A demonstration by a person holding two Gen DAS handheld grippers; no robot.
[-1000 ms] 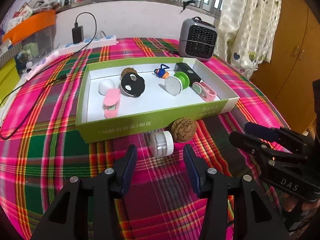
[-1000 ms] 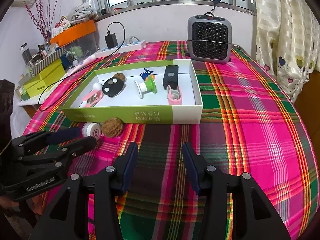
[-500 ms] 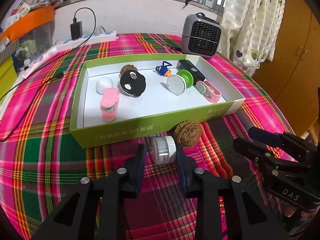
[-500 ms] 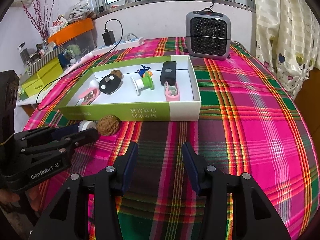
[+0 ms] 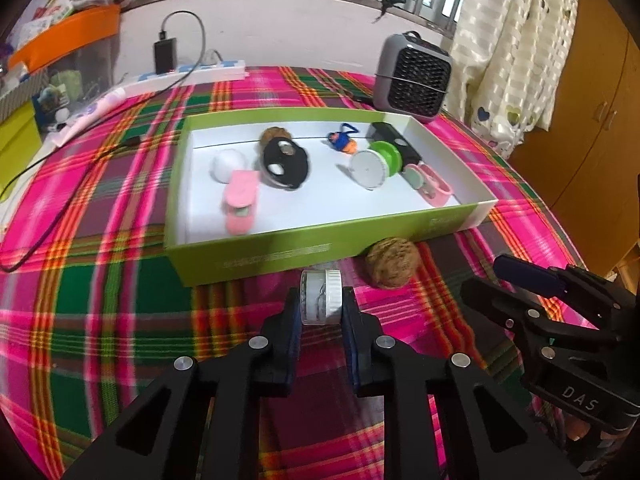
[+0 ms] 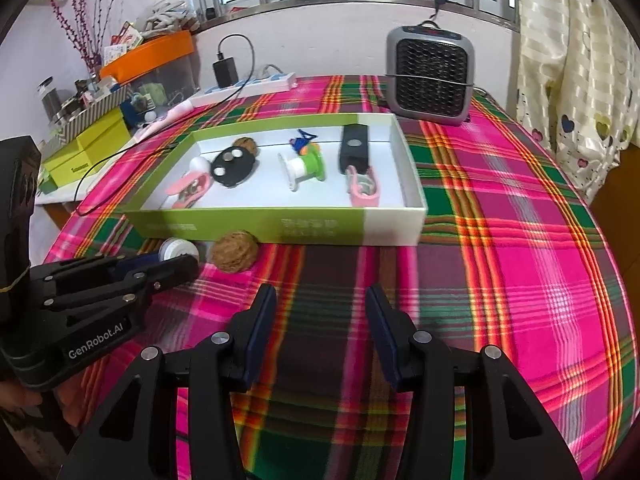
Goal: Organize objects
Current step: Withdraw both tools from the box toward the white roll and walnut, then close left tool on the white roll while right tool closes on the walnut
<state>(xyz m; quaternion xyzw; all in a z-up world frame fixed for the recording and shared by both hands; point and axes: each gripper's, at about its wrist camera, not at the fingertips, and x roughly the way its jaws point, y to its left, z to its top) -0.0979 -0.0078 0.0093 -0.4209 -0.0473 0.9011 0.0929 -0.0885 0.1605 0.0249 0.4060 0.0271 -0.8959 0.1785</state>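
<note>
Nearest the left wrist camera, the left gripper (image 5: 321, 312) had its jaws closed on a small clear jar with a white lid (image 5: 321, 297), having just drawn together around it; the jar lay on its side on the plaid cloth of the table (image 5: 100, 288), close in front of the near wall of the green tray (image 5: 256, 256). In the right wrist view the same jar (image 6: 176, 249) showed only its white lid past the tip of the left gripper (image 6: 182, 264). The right gripper (image 6: 318, 320) hung over bare cloth at the near middle of the table (image 6: 520, 280), its jaws apart with nothing between them; in the left wrist view it (image 5: 500, 280) sat at the right edge.

Just right of the jar, a loose walnut (image 5: 392, 263) rested on the cloth against the tray's near wall (image 6: 256, 222), the walnut (image 6: 235, 251) apart from both grippers.

Inside the tray, from left to right, lay a pink clip (image 5: 240, 200), a white ball (image 5: 227, 164), a black oval piece (image 5: 286, 163) with a second walnut (image 5: 275, 135) behind it, a small blue and orange toy (image 5: 341, 142), a green and white spool (image 5: 376, 164), a second pink clip (image 5: 427, 184) and a black block (image 5: 394, 140).

Farther off, a grey fan heater (image 5: 412, 78) stood at the far right of the table, and a white power strip (image 5: 196, 72) with a black charger (image 5: 165, 55) lay at the far left.
</note>
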